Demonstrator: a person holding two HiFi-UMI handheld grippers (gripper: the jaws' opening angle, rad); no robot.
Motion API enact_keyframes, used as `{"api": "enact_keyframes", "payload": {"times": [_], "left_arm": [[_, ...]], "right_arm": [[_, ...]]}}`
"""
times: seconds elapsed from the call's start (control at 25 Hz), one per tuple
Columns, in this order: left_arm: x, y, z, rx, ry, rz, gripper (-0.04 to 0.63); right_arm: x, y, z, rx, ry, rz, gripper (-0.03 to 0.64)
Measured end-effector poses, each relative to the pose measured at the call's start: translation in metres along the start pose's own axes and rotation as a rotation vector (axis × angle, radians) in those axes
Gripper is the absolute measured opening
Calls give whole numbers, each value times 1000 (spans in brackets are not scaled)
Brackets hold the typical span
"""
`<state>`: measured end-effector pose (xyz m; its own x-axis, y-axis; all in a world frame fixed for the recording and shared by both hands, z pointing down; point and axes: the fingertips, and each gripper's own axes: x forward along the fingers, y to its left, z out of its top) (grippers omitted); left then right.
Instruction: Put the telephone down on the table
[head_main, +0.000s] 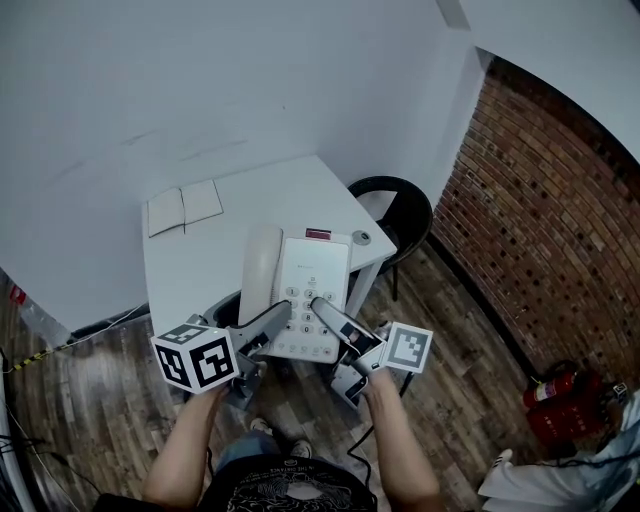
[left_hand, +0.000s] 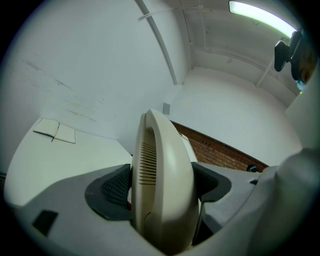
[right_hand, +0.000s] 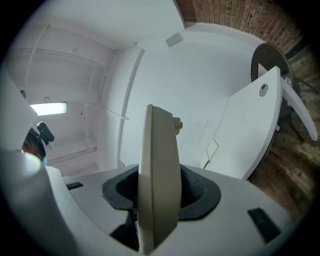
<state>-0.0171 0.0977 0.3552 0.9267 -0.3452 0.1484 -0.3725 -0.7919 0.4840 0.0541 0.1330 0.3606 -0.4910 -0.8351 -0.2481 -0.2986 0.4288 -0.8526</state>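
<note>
A cream desk telephone with its handset on the left side hangs in the air over the front edge of the white table. My left gripper is shut on the telephone's near left part; in the left gripper view the handset fills the gap between the pads. The right gripper is shut on the near right part of the body, and in the right gripper view the telephone's thin edge stands between the pads.
An open notebook lies at the table's far left. A small dark red object and a round grey item sit near the table's right edge. A black chair stands to the right, a brick wall beyond. Wooden floor lies below.
</note>
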Motion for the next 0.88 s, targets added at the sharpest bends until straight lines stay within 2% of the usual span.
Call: {"api": "enact_keyframes", "payload": {"times": [0.4,0.88], "left_arm": [[46,37,16,-19,-3,13,365],[122,133,67,-65,0,11,365]], "right_arm": [[29,-41,37,8,19,-9,192],[118,-114,103,20,44,-40,190]]}}
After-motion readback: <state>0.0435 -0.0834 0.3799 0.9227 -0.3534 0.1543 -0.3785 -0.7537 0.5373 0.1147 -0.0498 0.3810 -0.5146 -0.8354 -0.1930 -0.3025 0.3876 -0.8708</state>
